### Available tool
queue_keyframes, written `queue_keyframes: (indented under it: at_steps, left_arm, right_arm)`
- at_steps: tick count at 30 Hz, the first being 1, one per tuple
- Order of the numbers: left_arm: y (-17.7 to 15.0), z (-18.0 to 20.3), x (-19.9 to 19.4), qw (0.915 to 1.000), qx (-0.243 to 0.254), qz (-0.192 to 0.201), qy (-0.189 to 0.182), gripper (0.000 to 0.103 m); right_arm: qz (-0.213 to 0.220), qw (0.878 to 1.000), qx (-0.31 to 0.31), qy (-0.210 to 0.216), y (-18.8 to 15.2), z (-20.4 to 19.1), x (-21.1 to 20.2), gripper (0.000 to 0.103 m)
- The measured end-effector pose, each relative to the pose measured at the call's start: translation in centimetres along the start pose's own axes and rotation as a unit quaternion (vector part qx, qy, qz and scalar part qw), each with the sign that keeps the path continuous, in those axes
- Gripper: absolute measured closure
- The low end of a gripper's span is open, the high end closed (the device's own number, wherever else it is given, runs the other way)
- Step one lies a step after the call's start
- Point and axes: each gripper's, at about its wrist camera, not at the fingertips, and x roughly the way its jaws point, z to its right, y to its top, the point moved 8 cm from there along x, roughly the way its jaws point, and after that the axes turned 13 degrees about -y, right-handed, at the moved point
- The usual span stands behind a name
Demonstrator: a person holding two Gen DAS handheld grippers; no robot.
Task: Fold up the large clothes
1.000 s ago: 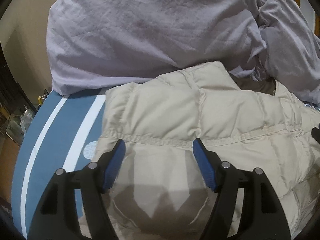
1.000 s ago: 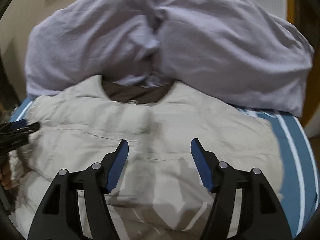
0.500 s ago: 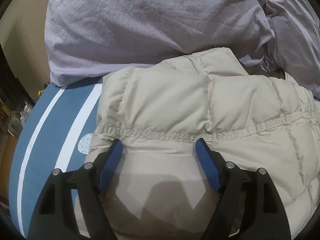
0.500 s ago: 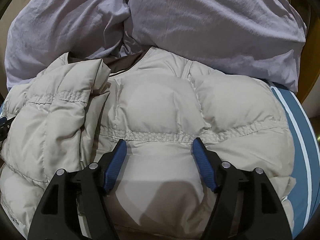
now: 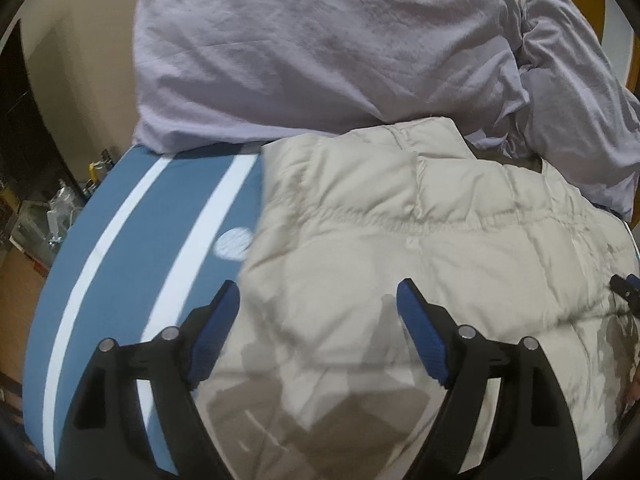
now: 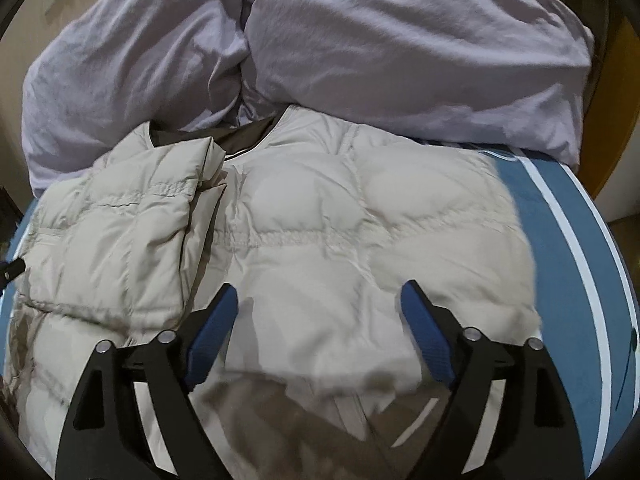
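A home bedroom: a bed (image 5: 132, 264) with a blue, white-striped sheet carries a heaped lilac duvet (image 5: 320, 48) along its far side, beige walls (image 5: 80, 80) stand behind, and cluttered shelves (image 5: 36, 216) sit beside it.

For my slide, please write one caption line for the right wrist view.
Open right gripper above a beige quilted puffer vest, one side folded inward, on a blue white-striped bedsheet.

The big lavender blanket (image 6: 360, 52) piles up high behind the puffy jacket (image 6: 360, 232) and blocks the far side. Bare blue striped sheet (image 5: 132, 248) lies open to the jacket's left, and more on its right.
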Motion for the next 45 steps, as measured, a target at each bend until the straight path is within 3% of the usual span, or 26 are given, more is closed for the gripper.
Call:
queue_keyframes:
  at_steps: [5, 19, 28, 35, 37, 40, 45]
  left_arm:
    - [-2.9, -1.8, -3.5, 0.9997, -0.022, 0.001, -0.011, 0.019]
    - [-13.4, -6.3, -10.5, 0.9955, -0.083, -0.033, -0.033, 0.019]
    - [-17.6, -6.6, -11.1, 0.9905, -0.116, -0.042, -0.060, 0.021]
    - [-19.1, -5.8, -11.2, 0.9862, -0.138, -0.041, -0.082, 0.030]
    - [-19.3, -5.6, -11.3, 0.9861, -0.140, -0.037, -0.082, 0.031]
    - [-19.5, -5.0, -11.4, 0.9855, -0.141, -0.032, -0.089, 0.037]
    - [-19.5, -3.7, -11.2, 0.9831, -0.144, -0.030, -0.109, 0.062]
  right_arm:
    - [0.008, 1.000, 0.006, 0.004, -2.2, 2.9, -3.0, 0.007]
    - [-0.062, 0.995, 0.061, 0.041, -13.7, 12.3, -7.0, 0.008]
    - [-0.106, 0.988, 0.087, 0.068, -18.5, 14.8, -7.3, 0.020]
    - [-0.116, 0.982, 0.109, 0.098, -20.2, 15.0, -7.3, 0.028]
    - [-0.114, 0.982, 0.111, 0.105, -20.3, 15.0, -7.5, 0.033]
    - [-0.114, 0.979, 0.117, 0.125, -20.6, 14.8, -7.7, 0.048]
    - [-0.106, 0.975, 0.133, 0.142, -20.8, 14.6, -7.9, 0.074]
